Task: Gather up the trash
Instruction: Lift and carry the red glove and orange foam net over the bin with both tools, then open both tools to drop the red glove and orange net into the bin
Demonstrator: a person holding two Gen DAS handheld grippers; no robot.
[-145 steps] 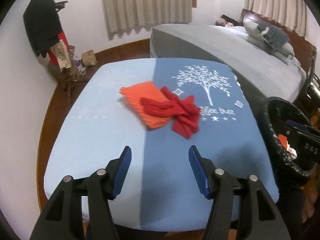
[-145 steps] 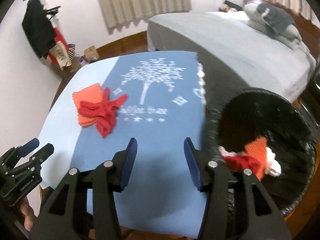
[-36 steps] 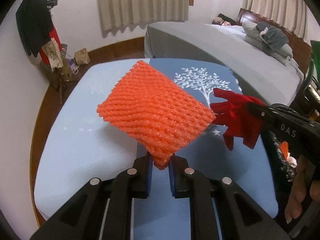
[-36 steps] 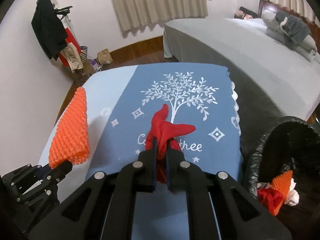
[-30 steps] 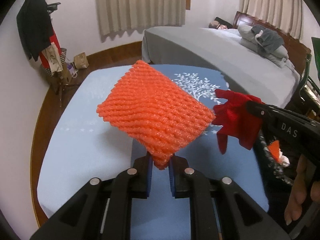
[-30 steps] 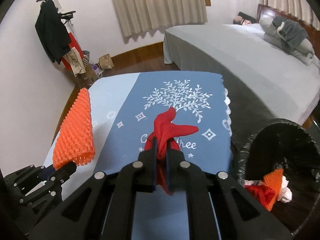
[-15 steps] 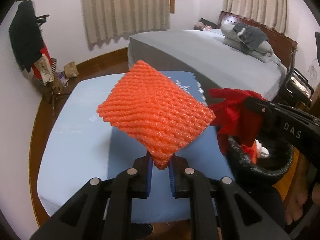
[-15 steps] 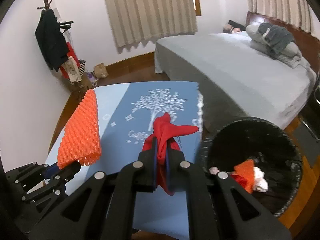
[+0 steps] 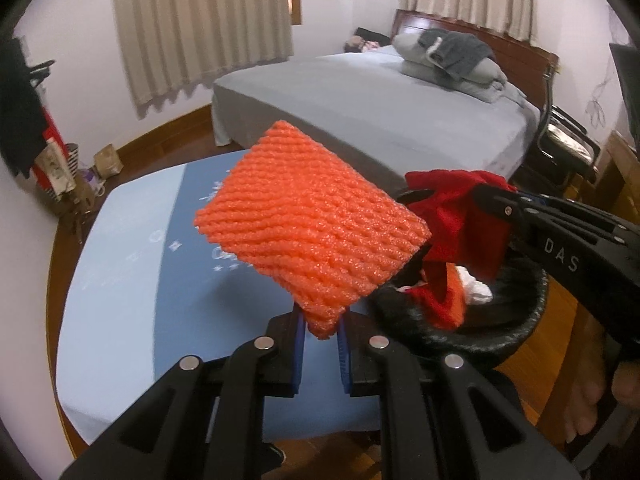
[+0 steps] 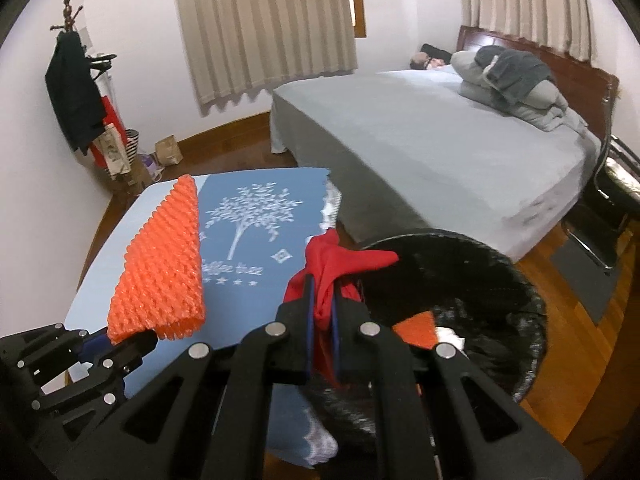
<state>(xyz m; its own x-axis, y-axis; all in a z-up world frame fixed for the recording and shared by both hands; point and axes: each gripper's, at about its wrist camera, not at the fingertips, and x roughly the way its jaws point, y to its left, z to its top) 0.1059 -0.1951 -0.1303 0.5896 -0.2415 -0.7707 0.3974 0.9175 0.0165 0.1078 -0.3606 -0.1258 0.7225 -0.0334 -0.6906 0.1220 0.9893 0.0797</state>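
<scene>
My left gripper [image 9: 320, 330] is shut on an orange foam net [image 9: 308, 224] and holds it in the air above the blue table's right edge; the net also shows in the right wrist view [image 10: 164, 268]. My right gripper [image 10: 321, 320] is shut on a red rag [image 10: 336, 264] and holds it over the near rim of the black trash bin [image 10: 516, 280]. In the left wrist view the rag [image 9: 456, 220] hangs above the bin [image 9: 480, 340]. Orange, red and white scraps [image 10: 424, 326] lie inside the bin.
A table with a blue cloth and white tree print [image 10: 256, 216] stands left of the bin. A grey bed [image 10: 440, 140] is behind. A coat rack [image 10: 76, 80] and bags stand in the far left corner. A chair [image 10: 612, 200] is at the right.
Both grippers have swung right from over the table toward the bin. The rag is now over the bin's rim and the net is close beside it.
</scene>
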